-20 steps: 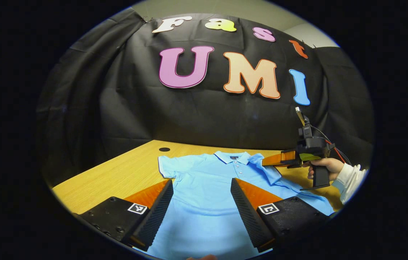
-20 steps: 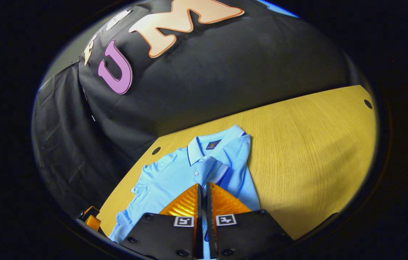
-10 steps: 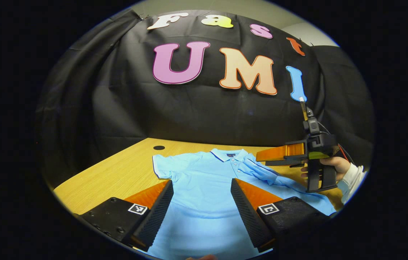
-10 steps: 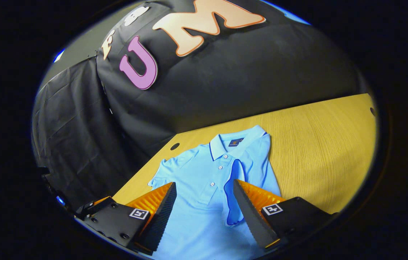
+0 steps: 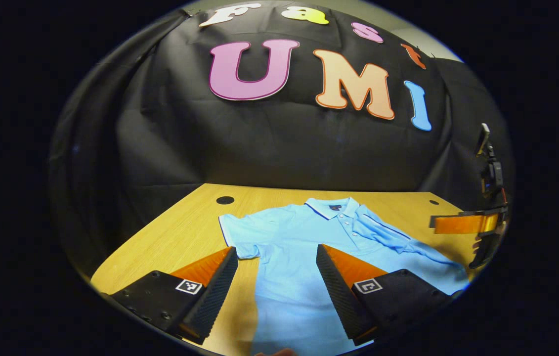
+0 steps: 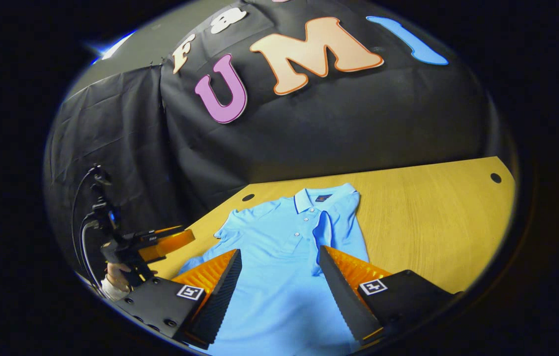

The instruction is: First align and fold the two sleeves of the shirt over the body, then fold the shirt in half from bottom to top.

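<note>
Looking along the left gripper, its jaws stand released above the blue shirt lying flat on the table; the outspread sleeve should be pinched at its hem. From the right gripper, jaws released too, the other sleeve already lies folded over the body.

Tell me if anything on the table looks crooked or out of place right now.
Only the shirt looks uneven: one sleeve lies folded over the body at a slant, while the other sleeve is spread flat on the table. Nothing looks spilled or damaged.
</note>
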Motion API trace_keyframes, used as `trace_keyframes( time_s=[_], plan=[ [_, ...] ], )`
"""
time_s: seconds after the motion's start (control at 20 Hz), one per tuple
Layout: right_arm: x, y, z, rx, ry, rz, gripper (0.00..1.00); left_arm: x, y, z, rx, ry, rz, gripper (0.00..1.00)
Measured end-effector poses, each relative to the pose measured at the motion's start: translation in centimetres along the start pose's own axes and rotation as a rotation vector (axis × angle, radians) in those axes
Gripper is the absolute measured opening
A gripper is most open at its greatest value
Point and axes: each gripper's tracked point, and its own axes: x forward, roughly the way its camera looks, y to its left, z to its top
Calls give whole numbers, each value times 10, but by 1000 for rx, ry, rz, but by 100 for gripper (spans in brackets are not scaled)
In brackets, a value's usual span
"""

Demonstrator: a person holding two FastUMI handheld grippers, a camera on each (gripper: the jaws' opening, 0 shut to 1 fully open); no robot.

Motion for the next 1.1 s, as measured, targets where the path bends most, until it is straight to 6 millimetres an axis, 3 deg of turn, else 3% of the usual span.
trace_keyframes(
  time_s=[0.25, 0.6, 0.8, 1.1],
  plan=[
    [-59, -15, 6, 16, -102, -83, 98, 45, 36, 3, -24, 66, 24, 95],
    [-137, -50, 15, 16, -212, -257, 97, 105, 56, -19, -59, 202, 15, 95],
    [-164, -61, 12, 58, -258, -314, 98, 128, 75, -24, -29, 235, 56, 95],
    [-177, -73, -1, 135, -278, -342, 98, 141, 81, -40, 18, 291, 72, 94]
  ],
)
